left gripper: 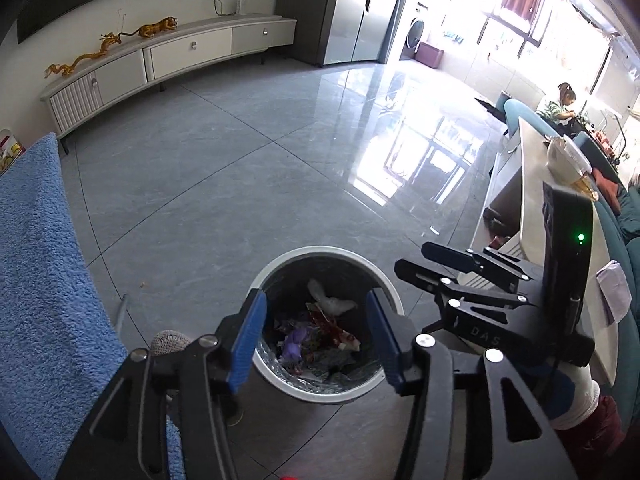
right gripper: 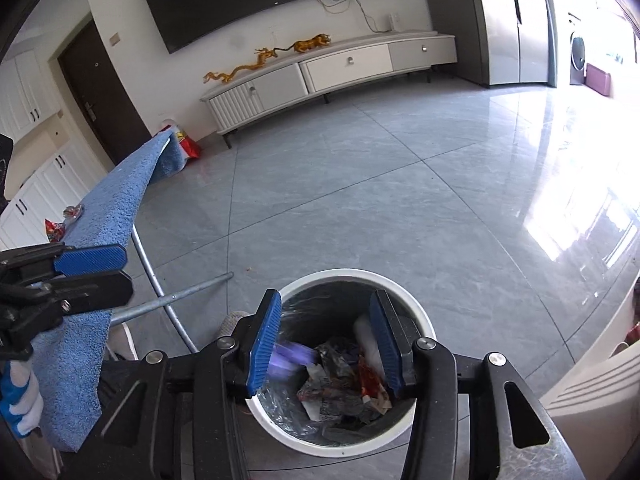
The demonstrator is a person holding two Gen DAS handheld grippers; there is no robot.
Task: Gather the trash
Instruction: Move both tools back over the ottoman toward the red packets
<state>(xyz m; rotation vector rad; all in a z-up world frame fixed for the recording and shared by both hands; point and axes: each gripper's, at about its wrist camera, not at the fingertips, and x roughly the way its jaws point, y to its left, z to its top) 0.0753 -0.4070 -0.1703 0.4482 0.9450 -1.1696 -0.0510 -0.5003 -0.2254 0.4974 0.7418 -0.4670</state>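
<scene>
Grey tiled floor is stretching far toward a TV cabinet. The round bin is standing upright, mouth up, near both grippers, each spread, holding nothing.

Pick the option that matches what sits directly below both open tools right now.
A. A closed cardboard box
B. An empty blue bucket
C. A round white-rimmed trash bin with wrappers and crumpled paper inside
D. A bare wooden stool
C: both wrist views look down between spread blue pads into the round white-rimmed trash bin, which holds colourful wrappers and crumpled paper; neither the left tool nor the right tool grips anything.
</scene>
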